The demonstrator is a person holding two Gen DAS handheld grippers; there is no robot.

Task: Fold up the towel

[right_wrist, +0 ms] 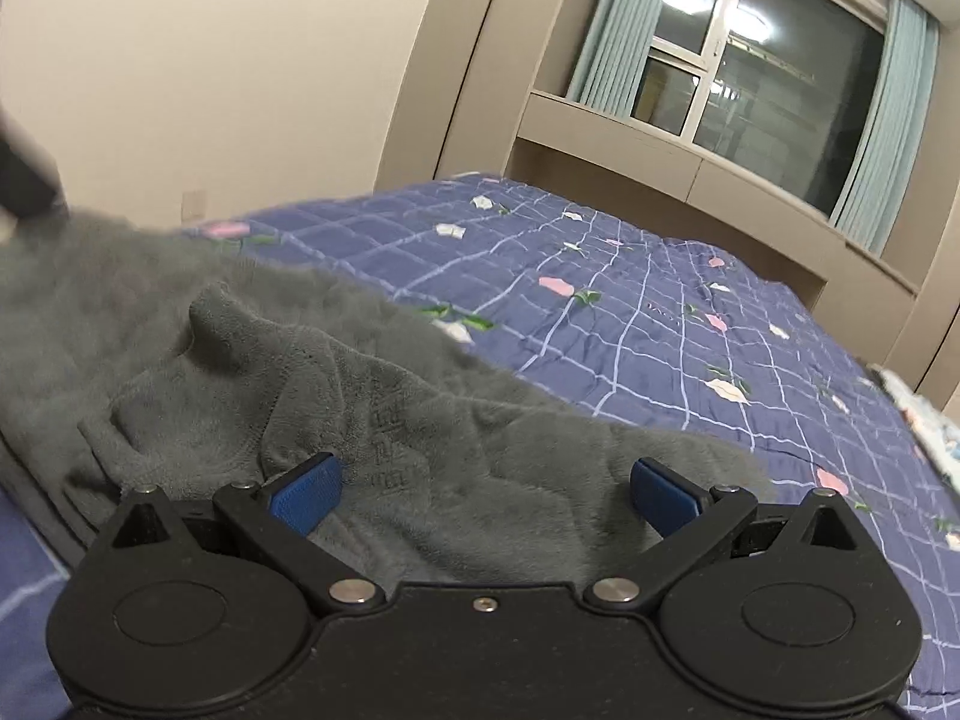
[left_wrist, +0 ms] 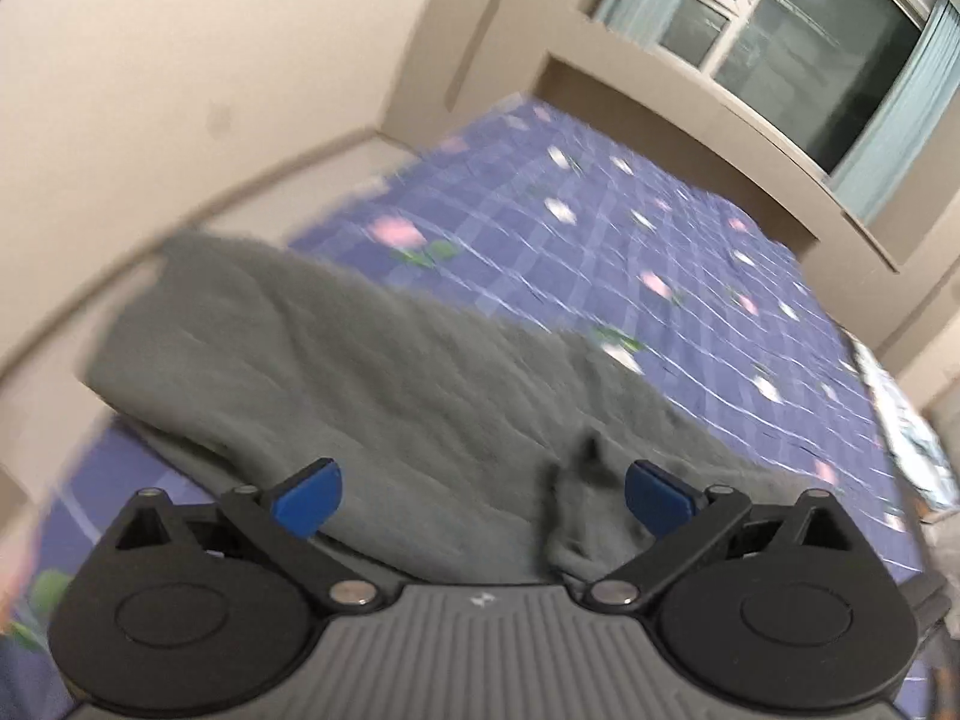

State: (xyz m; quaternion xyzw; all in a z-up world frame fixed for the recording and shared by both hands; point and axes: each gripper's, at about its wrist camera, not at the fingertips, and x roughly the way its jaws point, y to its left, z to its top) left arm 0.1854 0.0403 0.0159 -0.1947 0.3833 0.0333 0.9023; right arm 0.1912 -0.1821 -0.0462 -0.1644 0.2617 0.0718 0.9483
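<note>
On the blue quilted bed the grey towel lies rumpled; left gripper and right gripper both spread wide, empty. Pinch matching corners, pull taut before folding

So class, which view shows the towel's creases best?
Right wrist: the towel is sharp there, with its creases and a raised peak plain. The left wrist view shows the same towel, but smeared by blur.

Towel on bed
</note>
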